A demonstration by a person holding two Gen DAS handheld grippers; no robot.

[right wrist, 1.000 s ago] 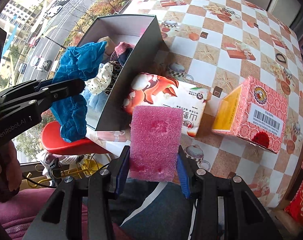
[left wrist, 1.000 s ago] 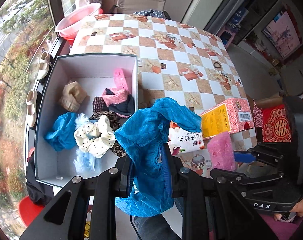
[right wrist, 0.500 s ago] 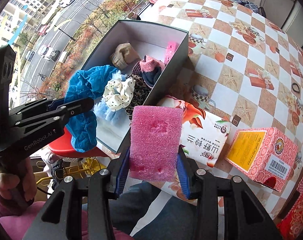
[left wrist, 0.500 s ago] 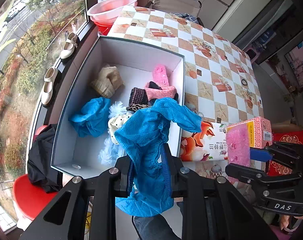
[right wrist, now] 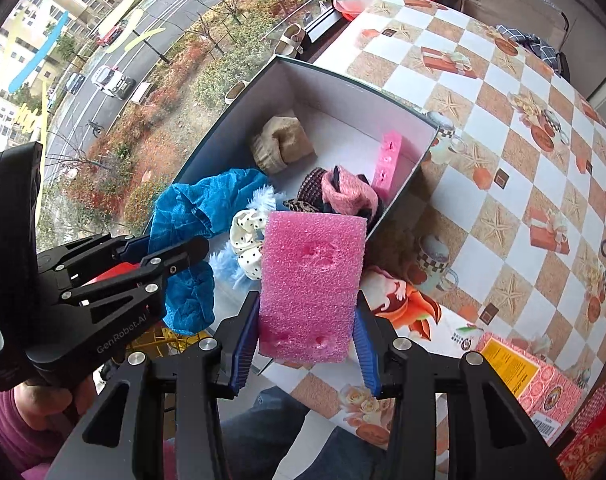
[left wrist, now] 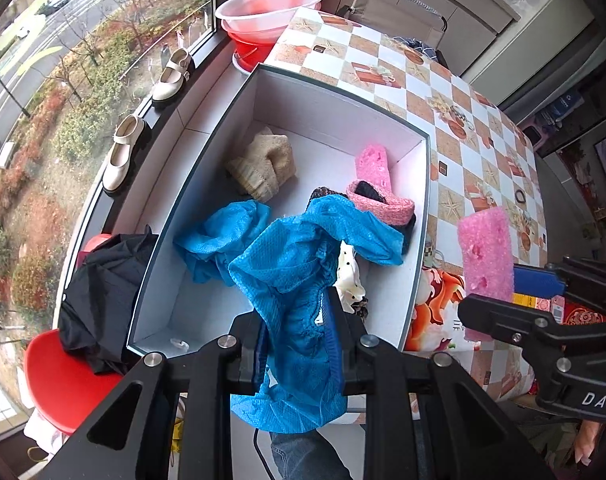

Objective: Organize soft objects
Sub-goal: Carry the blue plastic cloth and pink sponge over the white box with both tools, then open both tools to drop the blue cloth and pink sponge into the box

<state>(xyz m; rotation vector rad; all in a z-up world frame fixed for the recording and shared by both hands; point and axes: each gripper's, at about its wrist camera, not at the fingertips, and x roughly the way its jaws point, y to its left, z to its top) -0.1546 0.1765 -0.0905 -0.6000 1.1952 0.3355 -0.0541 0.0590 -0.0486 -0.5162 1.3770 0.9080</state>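
We've got the left gripper (left wrist: 297, 330) over the near end of the open box (left wrist: 207, 184), fingers clamped on the blue shoe cover (left wrist: 299, 280). The cover is bunched, with one end draped into the box and the other hanging below the fingers, outside the near wall. Already in the box: a second blue cover (left wrist: 219, 236), beige knit piece (left wrist: 263, 166), pink knit piece (left wrist: 383, 200), polka-dot scrunchie (left wrist: 349, 280), and a pink foam strip (left wrist: 373, 164) leaning on the right wall.

Risk left: on release the hanging tail could drag the cover over the near edge onto the red chair (left wrist: 59, 376). Thin fabric may also snag on the ribbed pads.

To the right, the right gripper (right wrist: 307, 342) has its fingers squeezing the lower part of the pink sponge (right wrist: 313, 276), held upright just outside the box's right wall, above the printed tissue pack (right wrist: 415, 308) on the worktop (right wrist: 503, 120).

Risk right: the sponge isn't clear of the wall, so dropping here likely lands it on the pack or rim. Both grippers are near each other, so we could collide going in together.
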